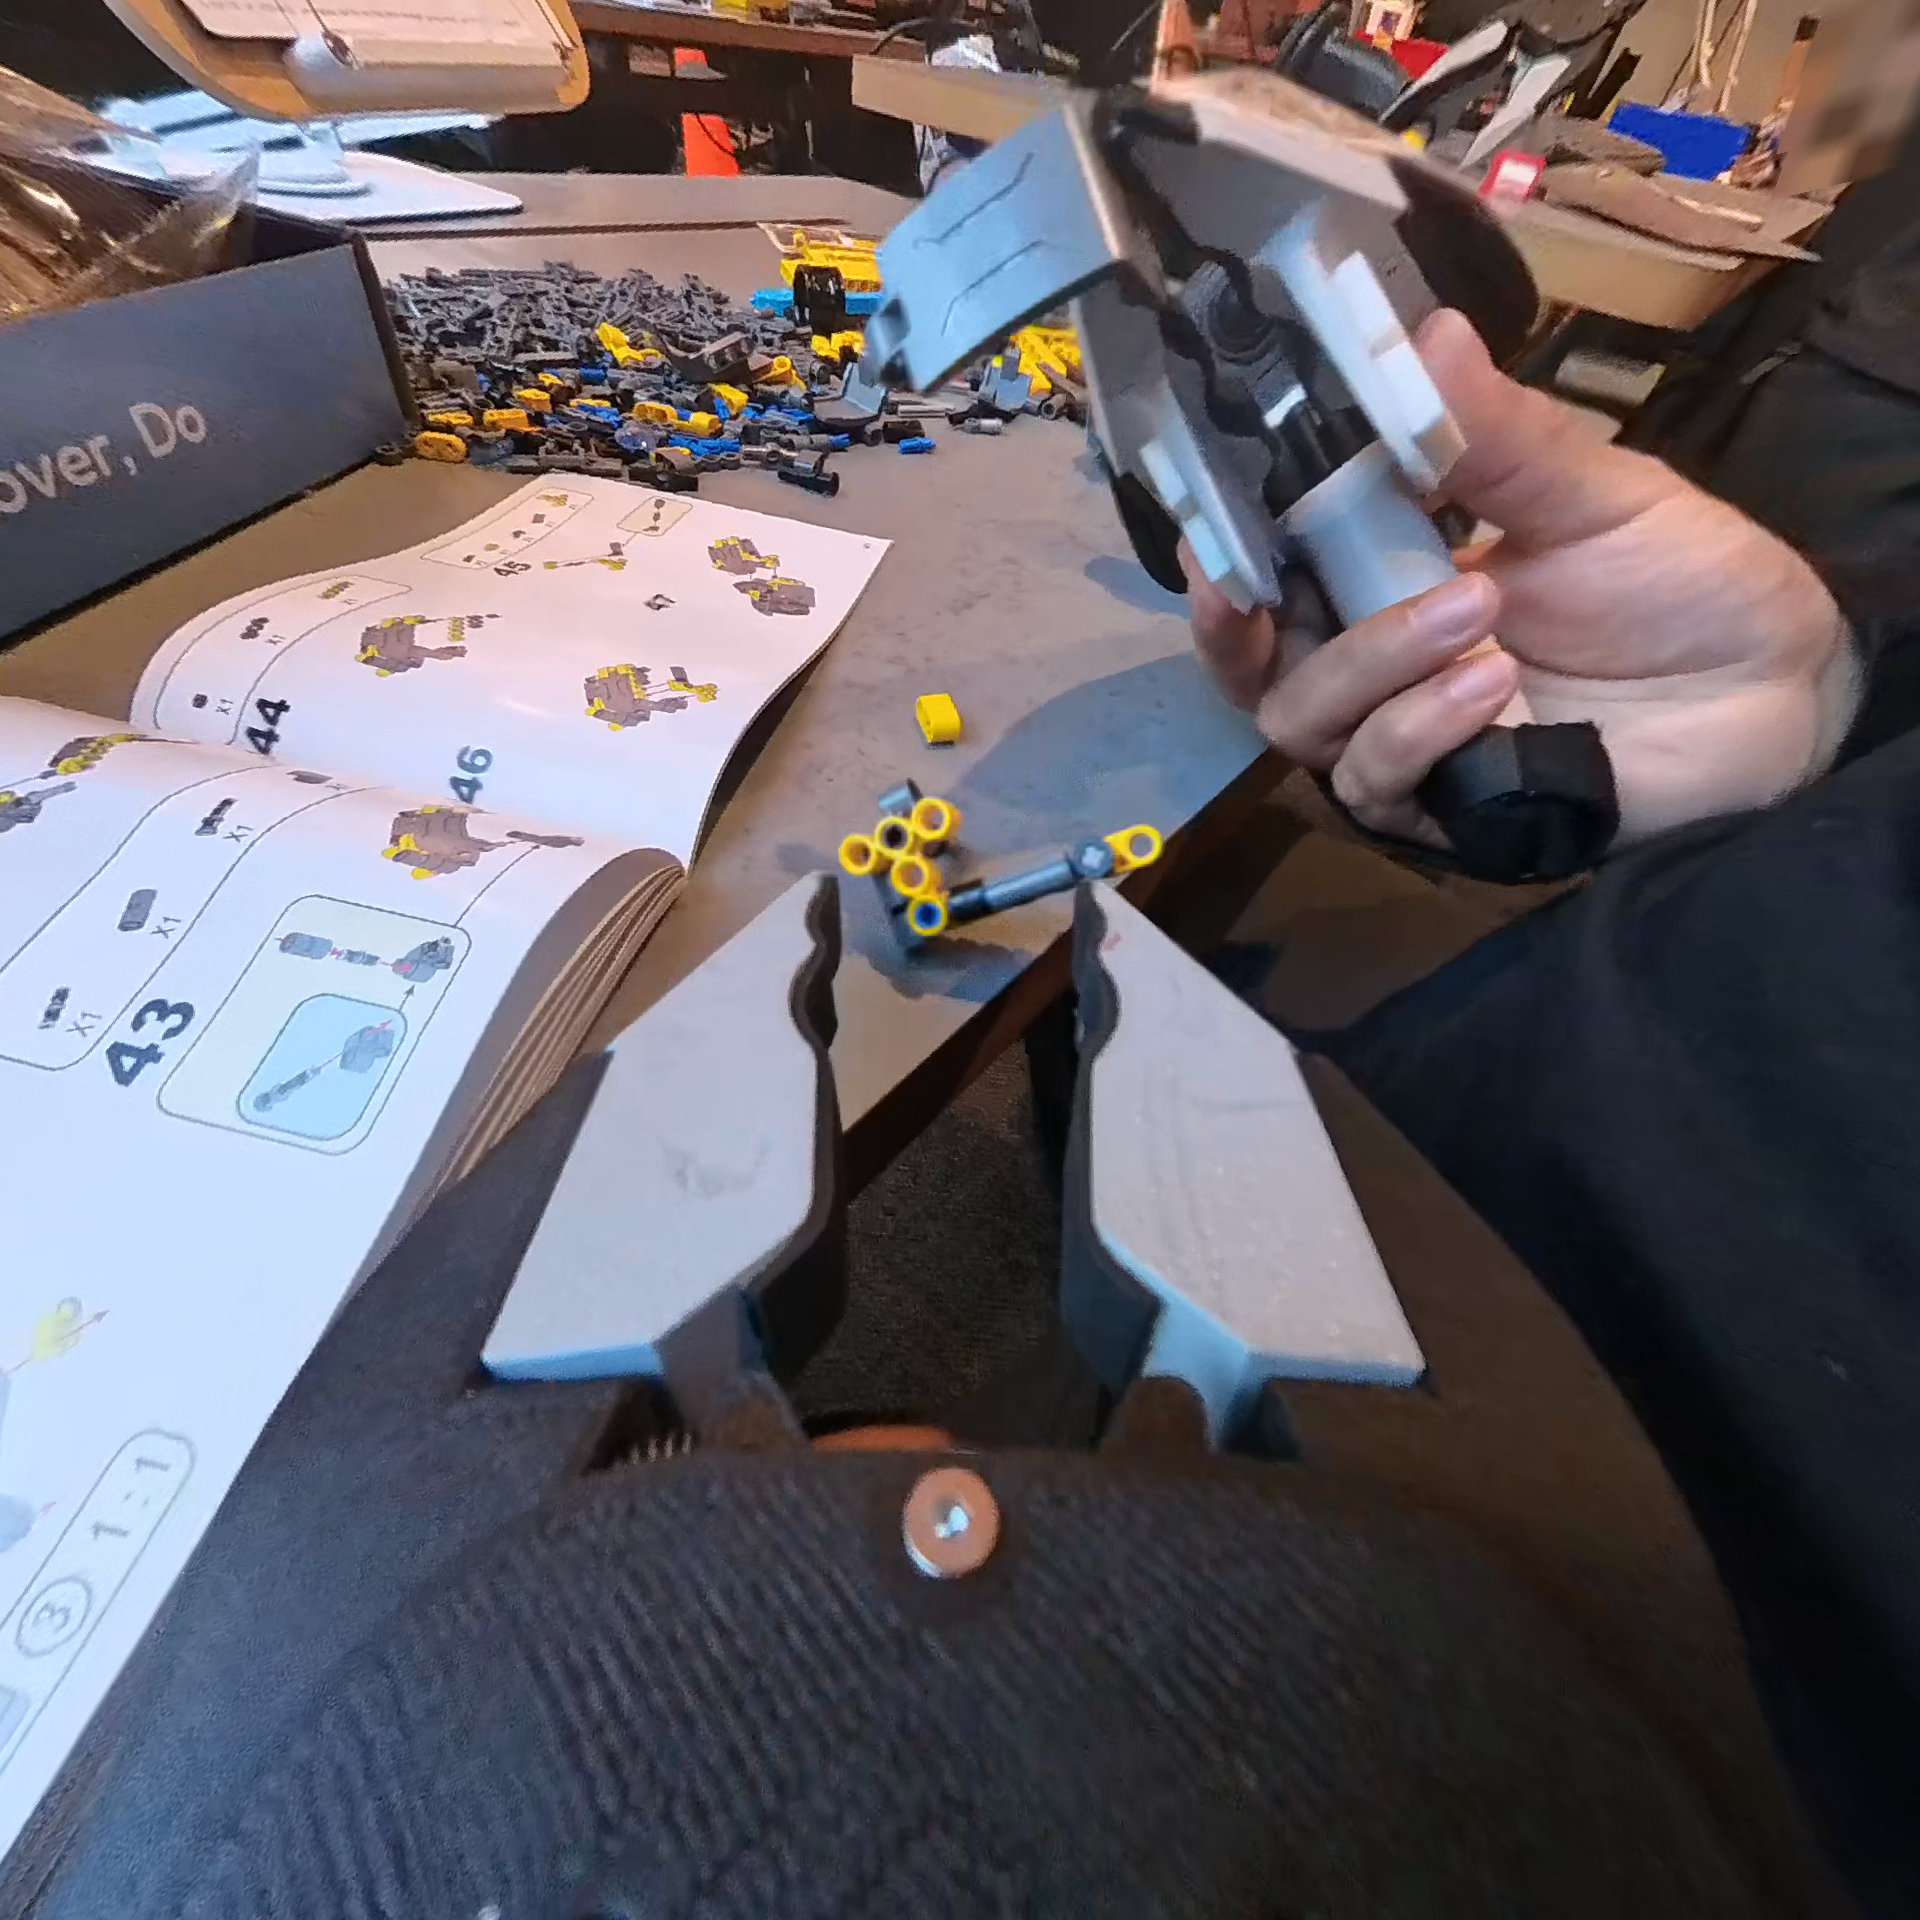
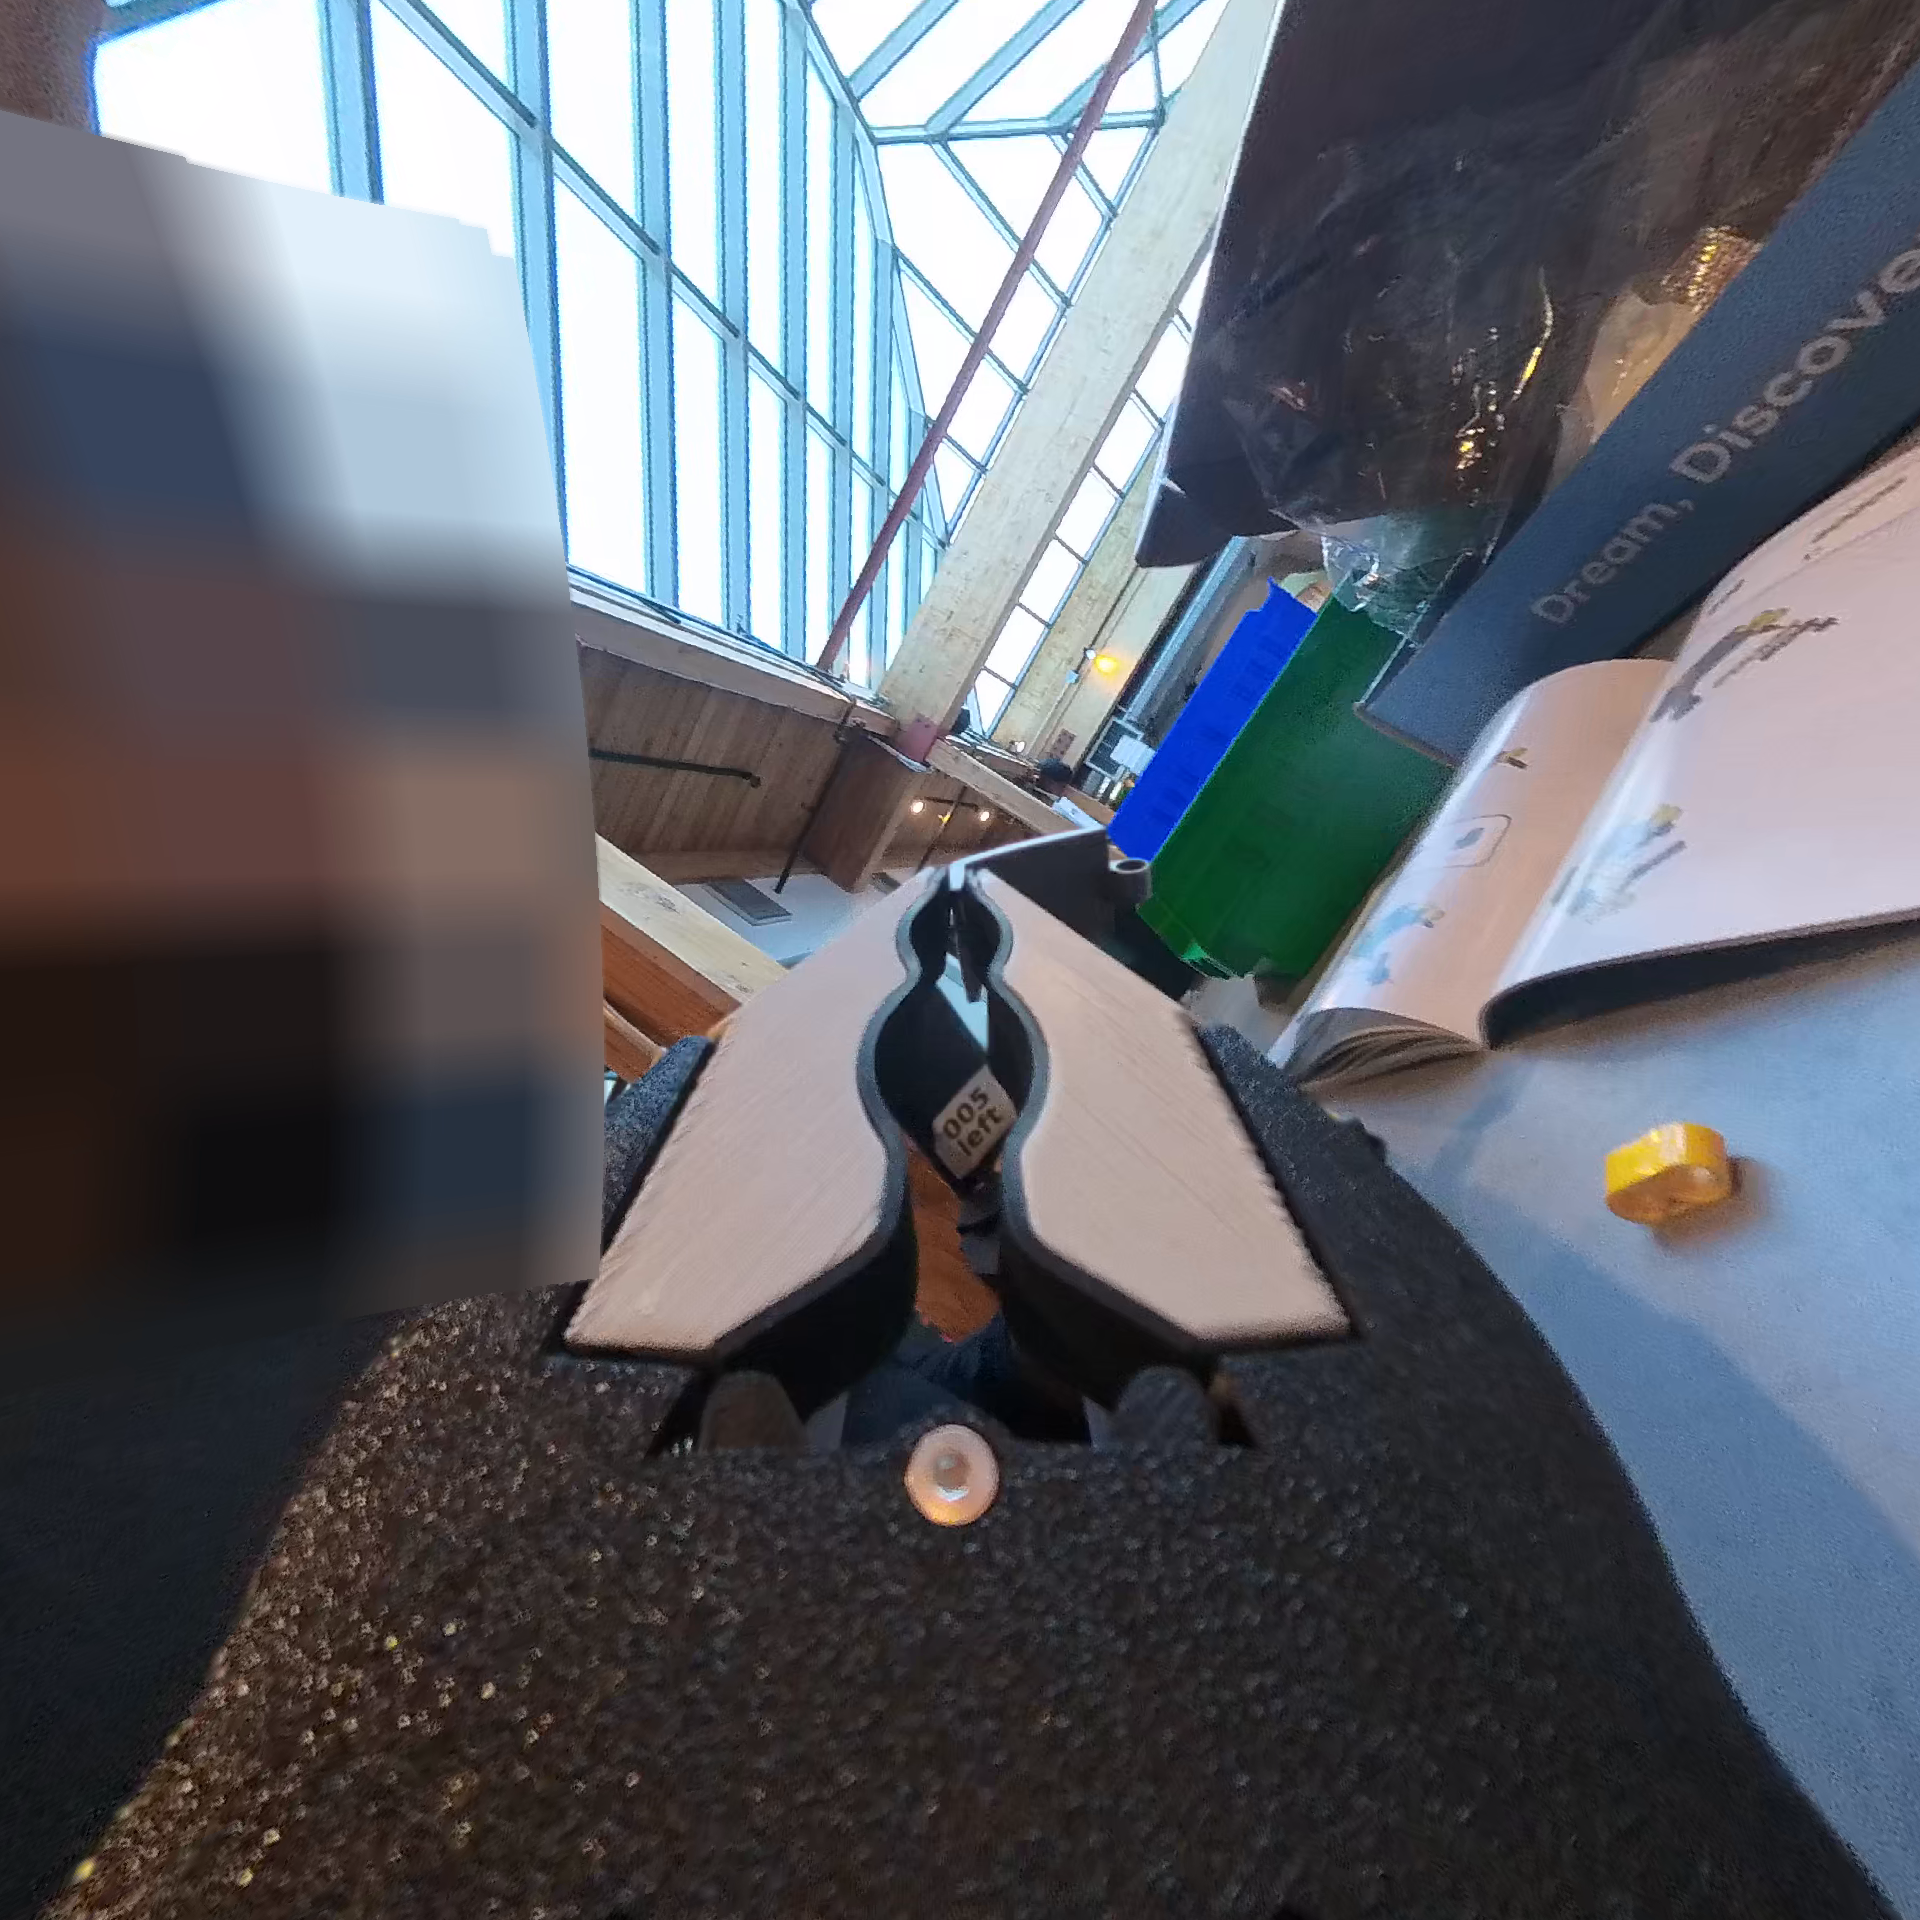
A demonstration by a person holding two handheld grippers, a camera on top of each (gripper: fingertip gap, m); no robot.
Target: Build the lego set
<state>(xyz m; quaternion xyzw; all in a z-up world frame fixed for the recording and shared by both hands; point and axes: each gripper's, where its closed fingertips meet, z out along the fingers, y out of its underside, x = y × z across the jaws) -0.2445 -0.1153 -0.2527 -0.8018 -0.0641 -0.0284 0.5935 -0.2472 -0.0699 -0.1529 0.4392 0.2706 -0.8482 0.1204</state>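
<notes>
My left gripper [image 1: 956, 914] is open and empty, with its tips just short of a small assembly of yellow and grey toy building parts [image 1: 914, 862] near the table's front edge. A grey axle with a yellow connector [image 1: 1132, 847] sticks out of the assembly to the right. A loose yellow piece [image 1: 938, 719] lies a little beyond it and also shows in the right wrist view [image 2: 1668, 1169]. My right gripper [image 2: 956, 883] has its tips pressed together with nothing between them. A hand [image 1: 1558, 644] holds it raised and tilted above the table at the right.
An open instruction booklet [image 1: 436, 748] lies to the left, with a dark box [image 1: 187, 436] behind it. A pile of grey, yellow and blue parts [image 1: 644, 364] covers the back of the table [image 1: 1039, 582]. Green [image 2: 1278, 831] and blue [image 2: 1205, 727] bins stand beyond. One gripper's finger ends stand about 11 cm off the other's. It is some 7 cm from my left tips to the loose yellow piece [image 1: 938, 719]. It is also in sight in the right wrist view [image 2: 1638, 1181].
</notes>
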